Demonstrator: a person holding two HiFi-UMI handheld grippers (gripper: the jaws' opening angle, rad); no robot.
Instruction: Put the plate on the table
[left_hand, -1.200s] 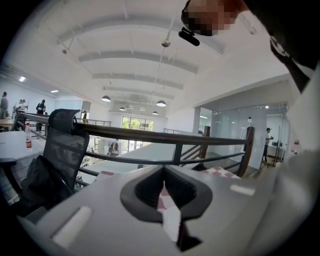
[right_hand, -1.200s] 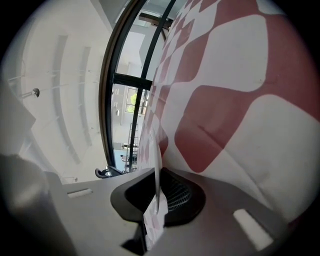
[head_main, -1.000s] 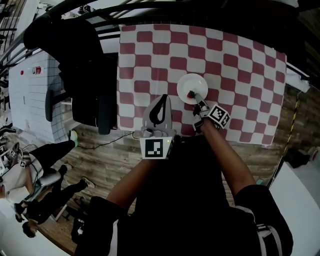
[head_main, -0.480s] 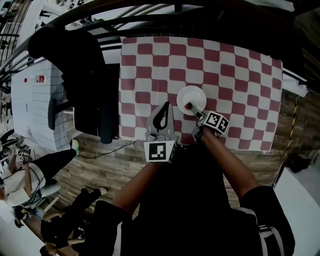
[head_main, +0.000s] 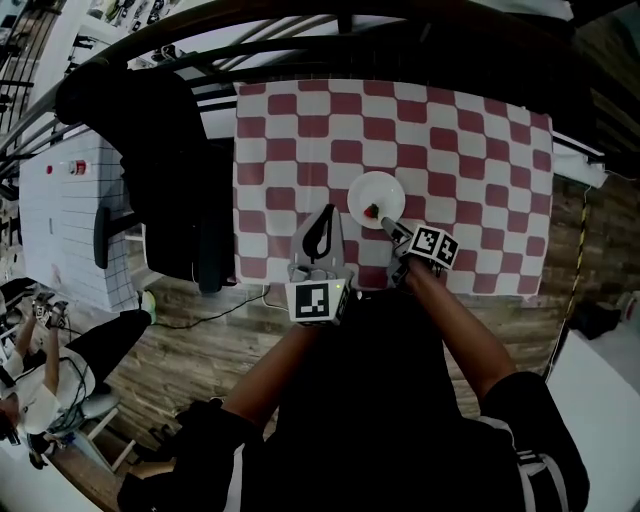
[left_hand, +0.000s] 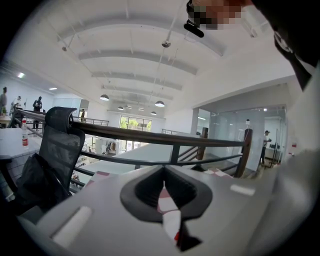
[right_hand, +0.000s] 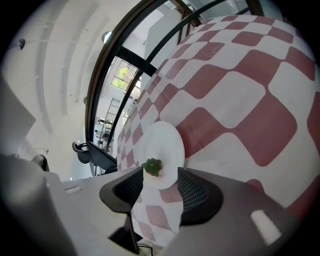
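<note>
Plate (head_main: 378, 188) (right_hand: 162, 145) is lying flat on the checked worktop (head_main: 470, 150) (right_hand: 225, 100), carrying a strawberry (head_main: 372, 210) (right_hand: 151, 167) near its closest rim. My right tongs (head_main: 385, 222) (right_hand: 160, 182) are opening, with that rim sitting between the jaws and the pads not pressing on it. My left tongs (head_main: 320, 232) (left_hand: 163, 192) are hovering just left of the plate over the worktop's near edge, jaws together and gripping nothing.

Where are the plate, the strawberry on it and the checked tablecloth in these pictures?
plate (head_main: 380, 188): head view, on its bare white middle.
strawberry (right_hand: 151, 167): right gripper view, on its green leafy top.
tablecloth (head_main: 470, 150): head view, on a bare part right of the plate.
</note>
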